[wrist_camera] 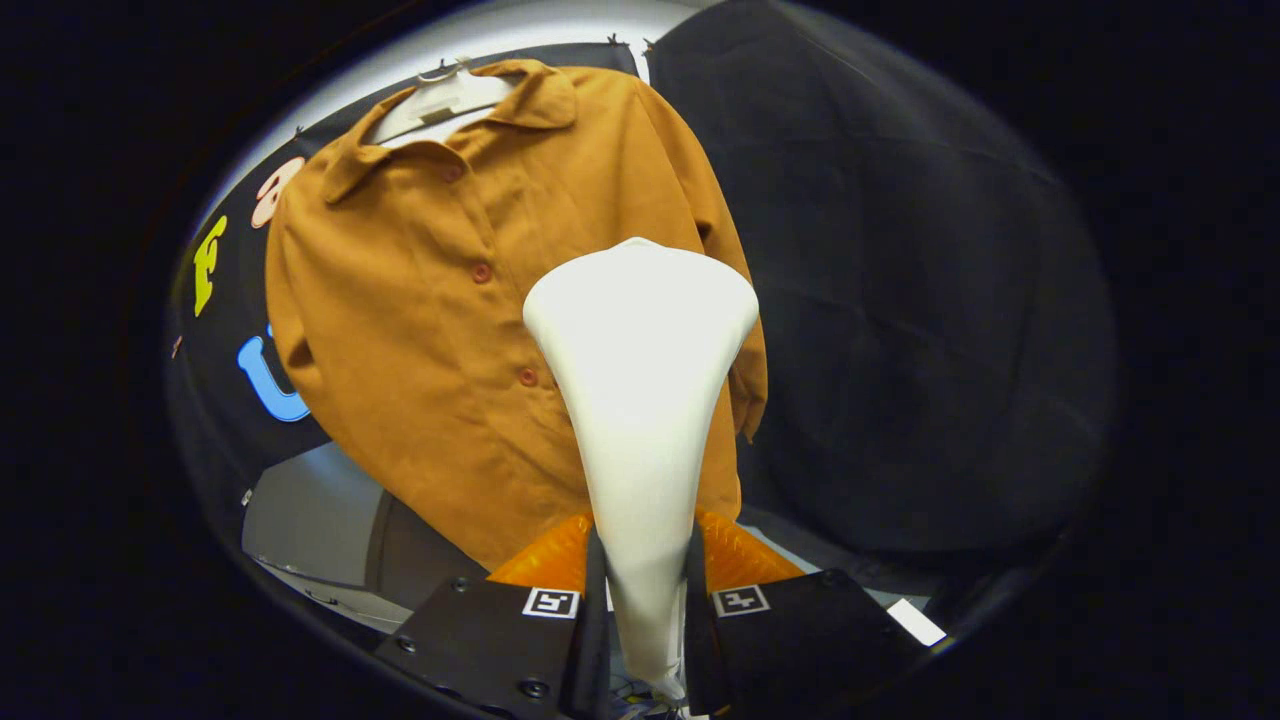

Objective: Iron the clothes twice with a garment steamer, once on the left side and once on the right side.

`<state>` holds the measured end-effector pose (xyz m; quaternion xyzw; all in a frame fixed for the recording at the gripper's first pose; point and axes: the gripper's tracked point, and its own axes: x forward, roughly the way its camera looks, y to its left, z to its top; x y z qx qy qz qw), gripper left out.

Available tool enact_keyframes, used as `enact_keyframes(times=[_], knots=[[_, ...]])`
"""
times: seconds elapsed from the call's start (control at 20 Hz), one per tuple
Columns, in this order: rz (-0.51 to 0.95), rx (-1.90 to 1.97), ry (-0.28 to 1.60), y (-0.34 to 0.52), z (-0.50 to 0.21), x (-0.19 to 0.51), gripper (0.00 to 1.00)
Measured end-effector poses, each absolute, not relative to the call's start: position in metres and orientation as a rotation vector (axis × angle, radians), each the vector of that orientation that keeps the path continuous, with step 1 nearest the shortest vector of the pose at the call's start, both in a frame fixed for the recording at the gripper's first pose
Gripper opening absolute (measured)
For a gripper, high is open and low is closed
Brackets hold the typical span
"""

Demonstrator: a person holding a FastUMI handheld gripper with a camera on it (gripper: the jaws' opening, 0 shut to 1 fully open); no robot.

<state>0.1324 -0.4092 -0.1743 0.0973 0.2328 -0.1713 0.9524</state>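
Gripper fingers pinching the narrow handle of the white garment steamer, one finger on each side of it, both pressing. Steamer runs straight ahead toward 12 o'clock from between the fingers and flares into a wide triangular head. Head sits in front of the orange-brown shirt, overlapping its lower right part at about 12 to 1 o'clock; cannot tell if head touches the cloth or hangs just off it. Shirt is buttoned, collar up top, hanging on a white hanger at 11 o'clock, tilted in this fisheye view. Button row runs down the shirt just at 11 o'clock of the steamer head. Shirt hem ends just beyond the fingers. Black cloth wall behind the shirt, fills the 1 to 3 o'clock side. Grey boxy unit below the shirt at 9 to 10 o'clock of the fingers. Small white strip at 3 o'clock, near the fingers.
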Motion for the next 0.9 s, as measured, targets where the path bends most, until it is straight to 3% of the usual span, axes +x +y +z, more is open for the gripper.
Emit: enact_keyframes(times=[0.55,0.9], knots=[[-0.151,0.029,0.218,-0.273,-0.043,0.147,0.33],[0.036,0.023,0.151,-0.151,-0.014,0.138,0.33]])
